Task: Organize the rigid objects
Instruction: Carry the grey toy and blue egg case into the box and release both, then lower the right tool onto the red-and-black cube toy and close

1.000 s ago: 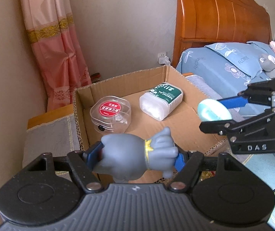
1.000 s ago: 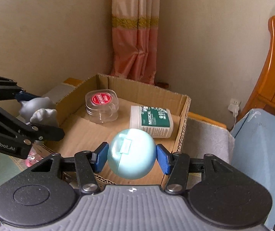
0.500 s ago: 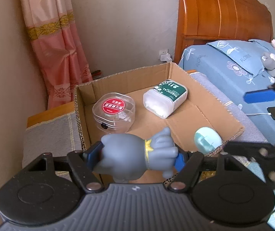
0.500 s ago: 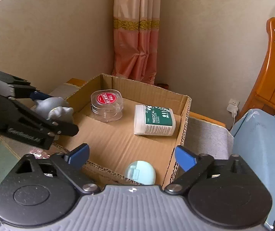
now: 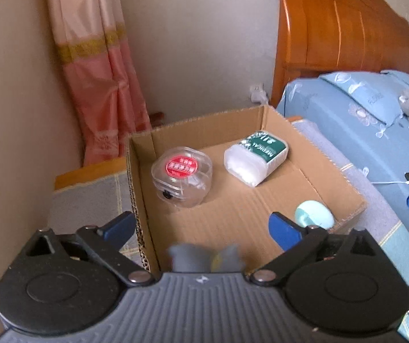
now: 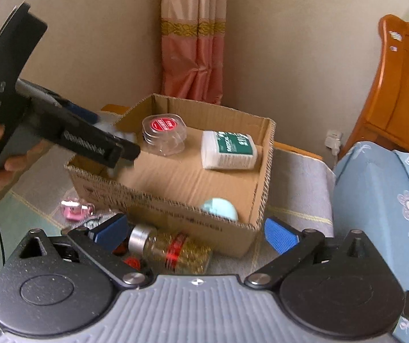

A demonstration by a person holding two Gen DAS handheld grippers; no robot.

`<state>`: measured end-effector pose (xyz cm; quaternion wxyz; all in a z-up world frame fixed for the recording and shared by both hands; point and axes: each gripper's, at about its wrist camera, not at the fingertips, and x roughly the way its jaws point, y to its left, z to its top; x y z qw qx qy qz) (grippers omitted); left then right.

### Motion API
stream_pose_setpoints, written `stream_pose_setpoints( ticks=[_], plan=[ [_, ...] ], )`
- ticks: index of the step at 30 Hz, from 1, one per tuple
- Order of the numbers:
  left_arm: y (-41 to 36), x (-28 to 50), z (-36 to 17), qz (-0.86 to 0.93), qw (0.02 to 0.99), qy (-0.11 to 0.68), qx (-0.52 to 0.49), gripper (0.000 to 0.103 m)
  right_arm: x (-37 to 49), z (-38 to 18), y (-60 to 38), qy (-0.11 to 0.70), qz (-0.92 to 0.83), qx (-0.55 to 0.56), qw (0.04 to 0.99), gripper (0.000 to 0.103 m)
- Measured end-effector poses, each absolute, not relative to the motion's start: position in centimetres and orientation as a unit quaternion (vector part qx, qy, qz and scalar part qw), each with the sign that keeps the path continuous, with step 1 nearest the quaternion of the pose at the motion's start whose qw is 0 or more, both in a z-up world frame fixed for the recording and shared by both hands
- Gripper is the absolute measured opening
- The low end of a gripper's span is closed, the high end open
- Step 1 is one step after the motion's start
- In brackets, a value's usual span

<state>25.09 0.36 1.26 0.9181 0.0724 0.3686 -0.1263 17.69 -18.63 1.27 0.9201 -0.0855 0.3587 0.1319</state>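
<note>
Left wrist view: your left gripper (image 5: 201,225) gapes wide, and the grey toy (image 5: 204,258), blurred, sits inside the cardboard box (image 5: 276,120) at its near wall. Lift straight clear; right gripper (image 6: 196,233) released too.

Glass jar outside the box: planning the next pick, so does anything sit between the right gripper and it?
Nothing visible does. The glass jar lies on its side just beyond the open right gripper, beside the near wall of the cardboard box; lifting it in means clearing that wall.
</note>
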Motion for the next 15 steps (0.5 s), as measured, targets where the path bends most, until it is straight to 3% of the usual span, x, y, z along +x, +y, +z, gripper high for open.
stream_pose_setpoints(
  ticks=[15],
  plan=[
    [2.3,18.2,0.5,-0.104,0.921,0.37,0.066,0.101,13.5,-1.5,-20.6,0.374,0.062,0.006,0.925,0.103]
  ],
)
